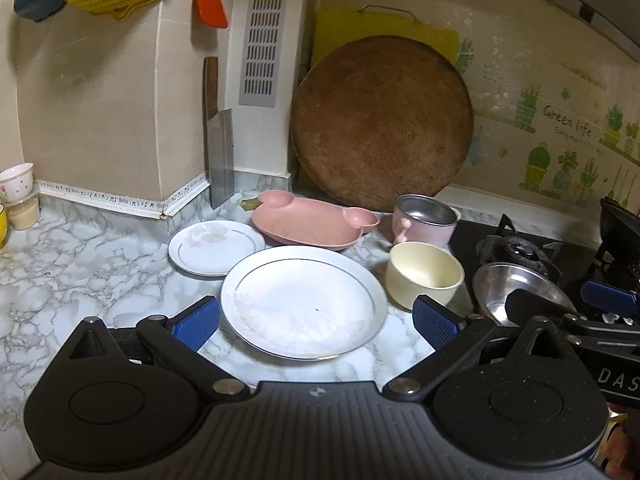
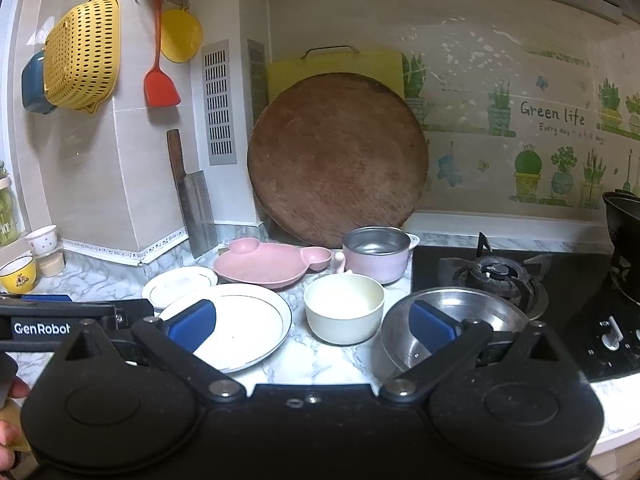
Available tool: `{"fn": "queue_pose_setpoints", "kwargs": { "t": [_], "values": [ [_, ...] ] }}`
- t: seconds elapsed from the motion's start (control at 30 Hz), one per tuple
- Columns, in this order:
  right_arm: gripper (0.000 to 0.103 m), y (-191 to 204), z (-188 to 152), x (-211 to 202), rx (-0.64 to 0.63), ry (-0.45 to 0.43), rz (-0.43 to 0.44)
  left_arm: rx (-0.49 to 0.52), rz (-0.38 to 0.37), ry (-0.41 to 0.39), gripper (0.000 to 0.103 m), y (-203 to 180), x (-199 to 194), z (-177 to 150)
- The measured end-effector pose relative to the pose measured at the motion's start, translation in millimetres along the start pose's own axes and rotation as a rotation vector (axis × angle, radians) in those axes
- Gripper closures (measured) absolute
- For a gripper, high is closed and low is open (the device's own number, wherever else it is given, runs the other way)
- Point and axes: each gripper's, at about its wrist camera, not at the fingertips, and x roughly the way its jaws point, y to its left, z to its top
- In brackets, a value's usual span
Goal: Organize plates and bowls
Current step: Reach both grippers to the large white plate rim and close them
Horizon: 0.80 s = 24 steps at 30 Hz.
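Observation:
A large white plate [image 1: 304,300] [image 2: 236,326] lies on the marble counter, with a small white plate [image 1: 216,246] [image 2: 180,286] behind it to the left. A pink bear-shaped dish [image 1: 312,220] [image 2: 268,264] sits further back. A cream bowl [image 1: 424,274] [image 2: 344,308], a pink steel-lined pot [image 1: 426,220] [image 2: 376,254] and a steel bowl [image 1: 516,290] [image 2: 452,316] stand to the right. My left gripper [image 1: 316,322] is open and empty, its fingers either side of the large plate's near half. My right gripper [image 2: 312,330] is open and empty, in front of the cream bowl.
A round wooden board [image 1: 382,120] and a yellow board lean on the back wall. A cleaver [image 1: 218,160] leans in the corner. A gas hob [image 2: 500,276] lies at the right with a black wok [image 2: 624,216]. Small cups [image 2: 28,264] stand at far left.

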Motion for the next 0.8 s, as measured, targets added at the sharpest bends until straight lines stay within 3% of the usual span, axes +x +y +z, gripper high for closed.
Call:
{"fn": "queue_pose_setpoints", "kwargs": {
  "t": [0.37, 0.8],
  "values": [
    [0.0, 19.0, 2.6, 74.4, 0.0, 0.153, 0.056, -0.047, 0.044, 0.082, 0.0, 64.0, 65.2, 9.2],
    [0.021, 16.6, -21.3, 188.1, 0.033, 0.374, 0.0, -0.025, 0.009, 0.249, 0.002, 99.1, 173.7, 9.0]
  ]
}}
